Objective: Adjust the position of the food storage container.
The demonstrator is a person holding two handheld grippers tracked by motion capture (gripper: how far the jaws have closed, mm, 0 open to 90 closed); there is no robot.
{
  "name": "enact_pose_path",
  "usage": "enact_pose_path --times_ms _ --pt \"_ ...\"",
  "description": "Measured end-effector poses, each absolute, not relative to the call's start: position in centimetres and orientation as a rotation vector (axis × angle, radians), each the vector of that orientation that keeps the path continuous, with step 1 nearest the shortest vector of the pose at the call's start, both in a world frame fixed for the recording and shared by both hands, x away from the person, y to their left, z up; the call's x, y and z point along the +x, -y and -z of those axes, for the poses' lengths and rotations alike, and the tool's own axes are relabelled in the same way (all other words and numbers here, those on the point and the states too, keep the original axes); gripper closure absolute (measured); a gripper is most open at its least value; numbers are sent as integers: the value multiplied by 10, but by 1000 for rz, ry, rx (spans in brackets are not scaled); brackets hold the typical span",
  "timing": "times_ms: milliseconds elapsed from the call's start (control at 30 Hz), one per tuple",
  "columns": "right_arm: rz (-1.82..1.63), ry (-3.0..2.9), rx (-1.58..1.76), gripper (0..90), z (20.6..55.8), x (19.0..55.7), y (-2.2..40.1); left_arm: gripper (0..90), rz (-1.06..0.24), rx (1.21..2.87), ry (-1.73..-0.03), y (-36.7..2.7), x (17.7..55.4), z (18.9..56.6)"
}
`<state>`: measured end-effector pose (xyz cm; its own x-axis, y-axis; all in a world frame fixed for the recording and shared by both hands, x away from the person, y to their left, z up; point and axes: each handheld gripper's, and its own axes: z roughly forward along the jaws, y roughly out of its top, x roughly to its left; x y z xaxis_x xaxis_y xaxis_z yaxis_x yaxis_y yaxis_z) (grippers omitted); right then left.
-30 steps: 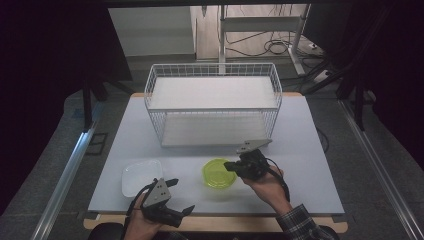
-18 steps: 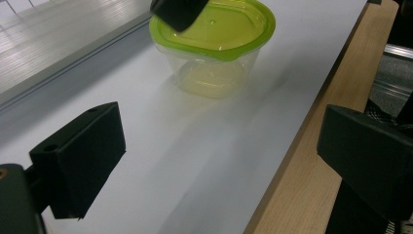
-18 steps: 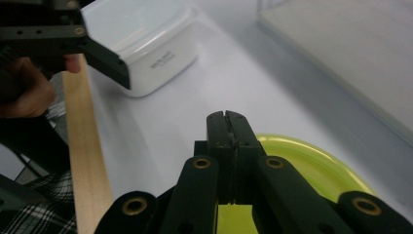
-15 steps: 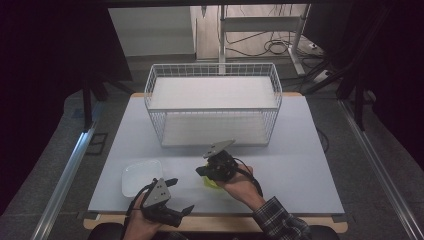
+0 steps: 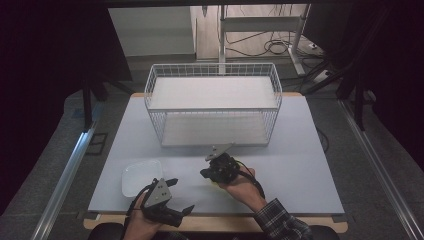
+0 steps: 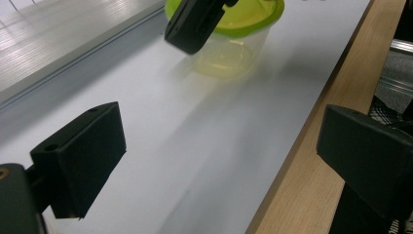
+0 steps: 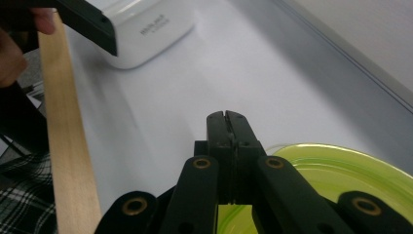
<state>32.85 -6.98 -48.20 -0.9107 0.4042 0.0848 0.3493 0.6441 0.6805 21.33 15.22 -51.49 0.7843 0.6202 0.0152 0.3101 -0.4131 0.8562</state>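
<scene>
Since the earlier frames your right gripper point(image 5: 216, 170) has slid left across the table and now sits over the green-lidded tub point(image 6: 229, 36), covering most of it in the high view; your left gripper point(image 5: 167, 197) hasn't budged.

Big to small. White table point(image 5: 300, 150), wooden strip along its near edge. White wire basket point(image 5: 212, 102) stands at the far half, two levels, well apart from both your hands. White rectangular dish point(image 5: 135, 175) lies near the front left, just beside your left gripper. Tub: clear body, lime lid, front centre of the table, right of the dish.

Right gripper: jaws clenched flat together, nothing between them, as the right gripper view shows point(image 7: 228, 124). They sit above the lid's point(image 7: 336, 175) edge; can't tell if they touch it. In the left gripper view one black jaw of it overlaps the tub's lid.

Left gripper: jaws released, spread wide point(image 6: 219, 165), bare table between them, held at the front edge and pointed toward the tub.
</scene>
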Motion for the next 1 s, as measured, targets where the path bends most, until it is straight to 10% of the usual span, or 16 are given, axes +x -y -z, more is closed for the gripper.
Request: enact_pose_path --times_ms 1000 --pt "-1040 -2563 991 897 477 343 196 36 -412 2030 -692 -150 213 516"
